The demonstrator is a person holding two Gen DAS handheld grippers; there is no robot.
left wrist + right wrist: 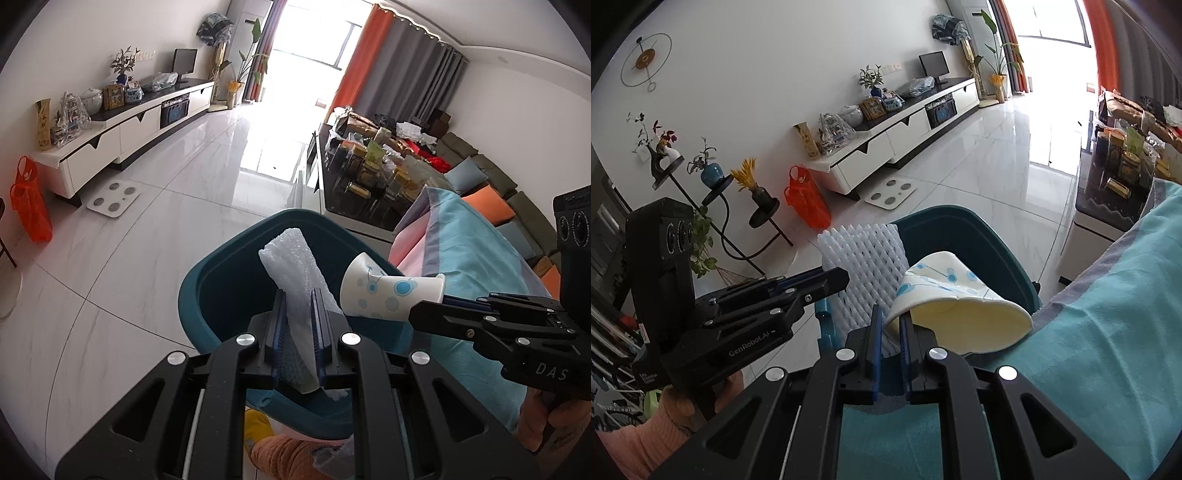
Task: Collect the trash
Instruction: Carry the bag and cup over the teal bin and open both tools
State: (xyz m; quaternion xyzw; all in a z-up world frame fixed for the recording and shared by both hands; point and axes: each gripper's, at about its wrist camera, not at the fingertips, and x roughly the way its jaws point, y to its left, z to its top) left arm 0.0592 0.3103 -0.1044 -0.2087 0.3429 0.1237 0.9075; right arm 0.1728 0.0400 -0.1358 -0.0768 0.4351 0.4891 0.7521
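Observation:
My left gripper (300, 300) is shut on a white foam net sleeve (291, 266), which sticks up over the open mouth of a teal trash bin (221, 284). My right gripper (891, 315) is shut on the rim of a squashed white paper cup with blue dots (960, 314), held on its side above the bin (982, 240). The left wrist view shows the cup (388, 291) just right of the foam, with the right gripper (421, 314) coming in from the right. In the right wrist view, the foam sleeve (864, 266) and the left gripper (842, 277) are at the left.
A teal blanket (1089, 350) covers the sofa right of the bin. A cluttered dark coffee table (369, 177) stands beyond it. A white TV cabinet (129, 136), an orange bag (29, 199), a floor scale (114, 199) and a plant stand (720, 192) line the far wall.

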